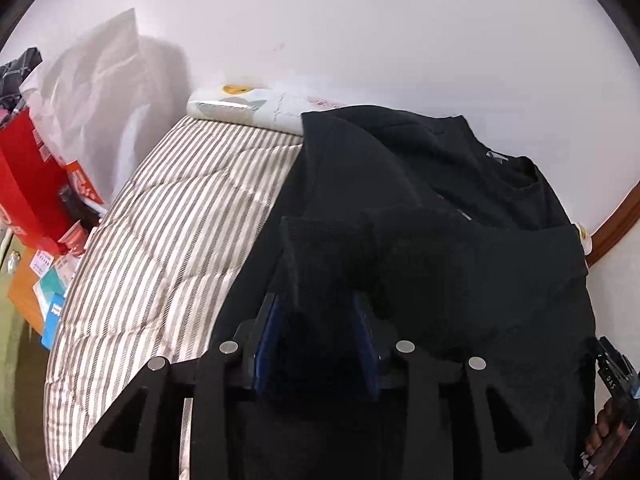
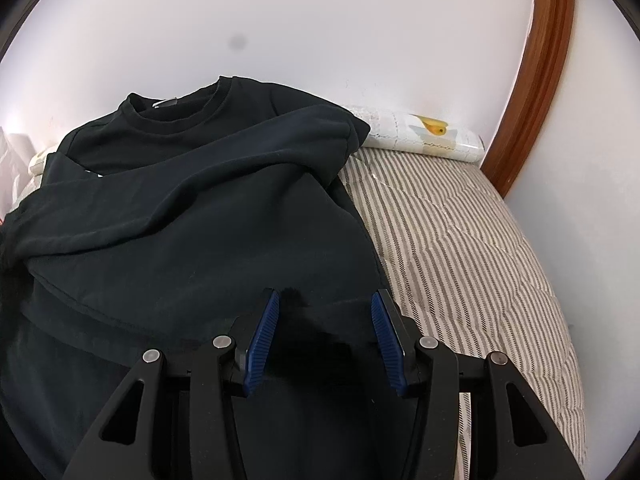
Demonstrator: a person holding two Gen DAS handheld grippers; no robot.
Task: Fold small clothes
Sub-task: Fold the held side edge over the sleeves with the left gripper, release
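Note:
A black long-sleeved sweatshirt (image 1: 460,208) lies on a striped bed (image 1: 172,240), collar toward the wall, both sleeves folded across the chest. My left gripper (image 1: 318,300) stands open over the shirt's left side, with the end of a sleeve (image 1: 340,248) draped between its blue pads; the jaws stay wide apart. In the right wrist view the sweatshirt (image 2: 192,216) fills the left and middle. My right gripper (image 2: 326,300) is open just above the shirt's lower right edge, with dark cloth between the pads (image 2: 264,332).
A white patterned pillow (image 1: 248,108) lies against the wall at the head of the bed and also shows in the right wrist view (image 2: 424,132). Red boxes and clutter (image 1: 32,184) stand left of the bed. A wooden frame (image 2: 536,80) rises at the right.

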